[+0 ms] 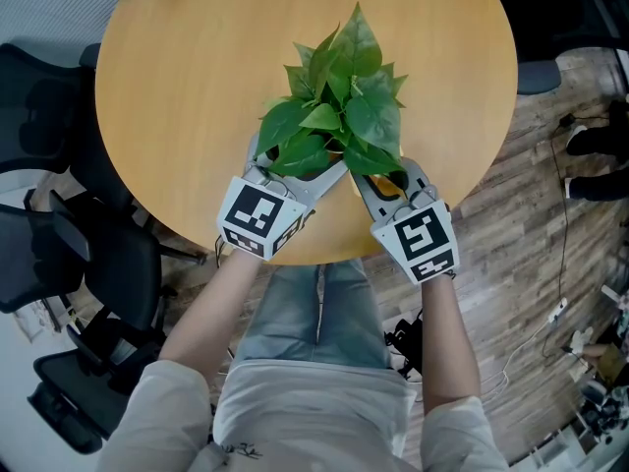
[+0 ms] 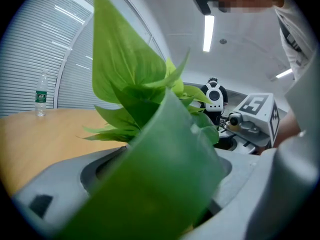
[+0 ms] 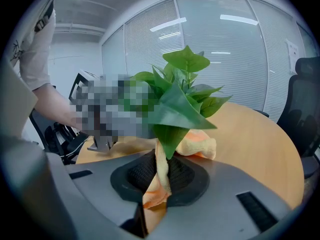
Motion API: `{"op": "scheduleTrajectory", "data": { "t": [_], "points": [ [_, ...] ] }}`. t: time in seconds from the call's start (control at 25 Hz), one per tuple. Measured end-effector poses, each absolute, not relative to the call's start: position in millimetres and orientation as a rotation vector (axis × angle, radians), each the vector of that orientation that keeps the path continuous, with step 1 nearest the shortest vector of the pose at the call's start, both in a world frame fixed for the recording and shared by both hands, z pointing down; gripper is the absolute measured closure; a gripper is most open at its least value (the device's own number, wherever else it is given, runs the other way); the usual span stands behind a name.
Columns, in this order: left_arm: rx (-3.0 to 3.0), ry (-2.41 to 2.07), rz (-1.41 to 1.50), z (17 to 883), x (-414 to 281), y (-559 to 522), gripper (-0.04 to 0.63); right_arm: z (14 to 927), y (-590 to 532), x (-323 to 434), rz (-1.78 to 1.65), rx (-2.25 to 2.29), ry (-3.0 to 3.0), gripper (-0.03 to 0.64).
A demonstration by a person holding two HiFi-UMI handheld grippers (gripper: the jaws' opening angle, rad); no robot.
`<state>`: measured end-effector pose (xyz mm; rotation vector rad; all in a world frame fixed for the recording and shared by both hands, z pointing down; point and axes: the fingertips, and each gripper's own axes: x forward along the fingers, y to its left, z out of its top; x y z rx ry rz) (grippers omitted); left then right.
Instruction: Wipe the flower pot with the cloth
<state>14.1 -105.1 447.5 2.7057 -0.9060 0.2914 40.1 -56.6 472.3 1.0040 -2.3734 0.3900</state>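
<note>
Now | right tool pressed together, pinching orange fleece cloth | left tool spread, big green leaf across its gap | flower pot hidden under green leafy plant, near front edge of round wooden tabletop, between both tools, just left of cloth | right tool likely nearer for the wipe

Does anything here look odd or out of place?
One thing: a big leaf of the plant lies across the left gripper, covering the gap between its jaws. The right gripper pinches the cloth as expected.
</note>
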Motion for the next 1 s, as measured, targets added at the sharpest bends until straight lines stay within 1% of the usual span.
{"op": "scheduleTrajectory", "data": {
  "t": [0.2,0.36,0.52,0.76,1.0],
  "points": [
    [2.681,-0.964,0.282,446,15,-105,0.176,471,-57,42,0.397,1.011,-2.375,0.572],
    [2.72,-0.928,0.326,449,16,-102,0.175,472,-57,44,0.407,1.025,-2.378,0.572],
    [2.769,-0.827,0.352,452,12,-97,0.17,472,-58,47,0.415,1.042,-2.379,0.572],
    [2.798,-0.68,0.412,467,-9,-97,0.141,471,-59,52,0.425,1.055,-2.379,0.571],
    [2.91,-0.378,0.306,455,-10,-105,0.118,472,-59,54,0.431,1.057,-2.378,0.571]
  ]
}}
